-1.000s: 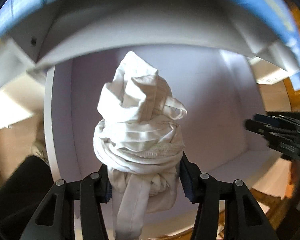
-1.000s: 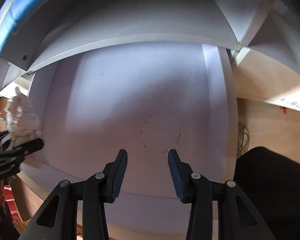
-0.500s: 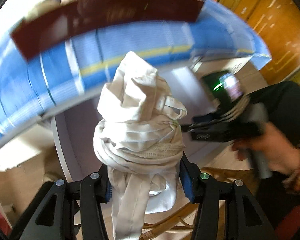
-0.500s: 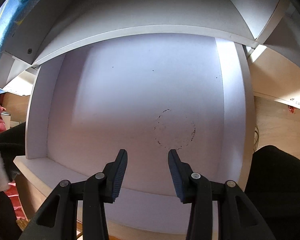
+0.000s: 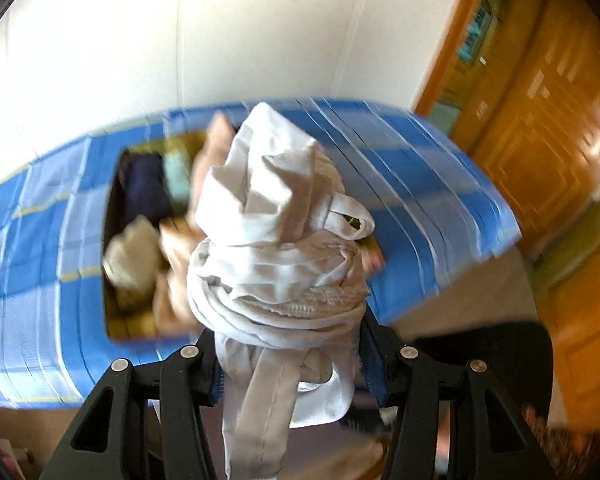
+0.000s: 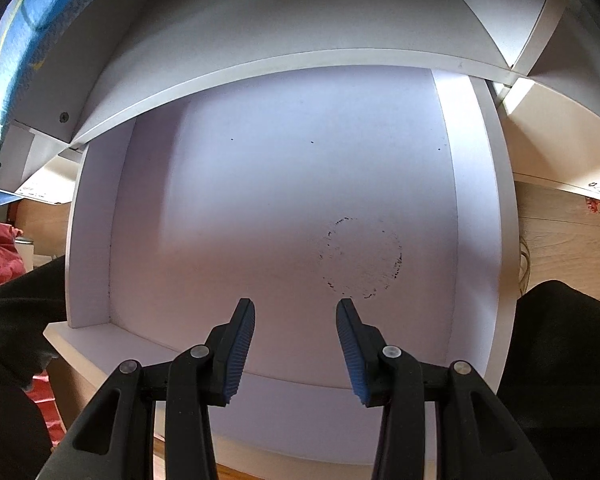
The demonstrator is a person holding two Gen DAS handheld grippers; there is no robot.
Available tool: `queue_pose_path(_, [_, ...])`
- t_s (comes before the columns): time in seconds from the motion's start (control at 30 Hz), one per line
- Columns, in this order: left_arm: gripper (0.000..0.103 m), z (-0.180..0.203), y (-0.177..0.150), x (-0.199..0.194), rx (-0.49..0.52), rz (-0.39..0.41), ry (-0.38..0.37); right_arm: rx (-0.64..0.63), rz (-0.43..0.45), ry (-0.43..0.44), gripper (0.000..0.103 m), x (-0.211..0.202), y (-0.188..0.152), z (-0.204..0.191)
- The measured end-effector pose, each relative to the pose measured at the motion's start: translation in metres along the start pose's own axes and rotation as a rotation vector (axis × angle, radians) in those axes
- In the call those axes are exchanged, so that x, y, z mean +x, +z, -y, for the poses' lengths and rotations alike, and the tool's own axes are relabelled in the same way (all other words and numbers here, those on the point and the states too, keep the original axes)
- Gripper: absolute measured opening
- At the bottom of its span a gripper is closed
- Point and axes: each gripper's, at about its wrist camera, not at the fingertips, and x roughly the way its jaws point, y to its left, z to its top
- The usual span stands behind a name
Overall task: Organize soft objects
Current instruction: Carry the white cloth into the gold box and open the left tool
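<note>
Tightly, left hand-held gripper (image 5: pixel 290 354) pinches a knotted, wrinkled white cloth (image 5: pixel 280 248).

Left wrist view is bright daylight, the white wall (image 5: pixel 180 40) nearly blown out, and motion blur smears the blue checked cloth (image 5: pixel 420 168), the basket (image 5: pixel 148 240) on it and the wooden doors (image 5: pixel 548 128) at far right; only the white bundle (image 5: pixel 276 248) and the left gripper (image 5: pixel 290 356) holding it stay sharp. Right wrist view is crisp and dimmer: soft shade fills the white shelf compartment (image 6: pixel 284 184), with a brighter strip along its right wall. Both pictures bow strongly at the edges, with black corners
</note>
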Motion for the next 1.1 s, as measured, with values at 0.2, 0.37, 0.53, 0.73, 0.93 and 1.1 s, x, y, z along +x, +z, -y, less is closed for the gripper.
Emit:
queue_pose_path(0.2, [0.054, -0.007, 0.035, 0.045, -0.062, -0.021, 0.058, 0.004, 0.002, 0.015, 0.042, 0.002, 0.002, -0.002])
queue_pose_path(0.37, [0.054, -0.015, 0.034, 0.076, -0.128, -0.093, 0.054, 0.005, 0.000, 0.032, 0.043, 0.003, 0.002, -0.005])
queue_pose_path(0.53, [0.054, -0.015, 0.030, 0.096, -0.168, -0.148, 0.044, 0.009, 0.002, 0.044, 0.043, 0.004, 0.003, -0.007])
queue_pose_path(0.73, [0.054, -0.021, 0.022, 0.109, -0.158, -0.183, 0.095, -0.001, 0.000, 0.040, 0.043, 0.007, 0.003, -0.004])
queue_pose_path(0.93, [0.054, -0.028, 0.016, 0.121, -0.143, -0.207, 0.153, -0.013, 0.007, 0.032, 0.043, 0.003, 0.003, -0.008])
queue_pose_path(1.1, [0.056, -0.028, 0.007, 0.125, -0.136, -0.210, 0.146, -0.007, 0.009, 0.035, 0.043, 0.002, 0.003, -0.008])
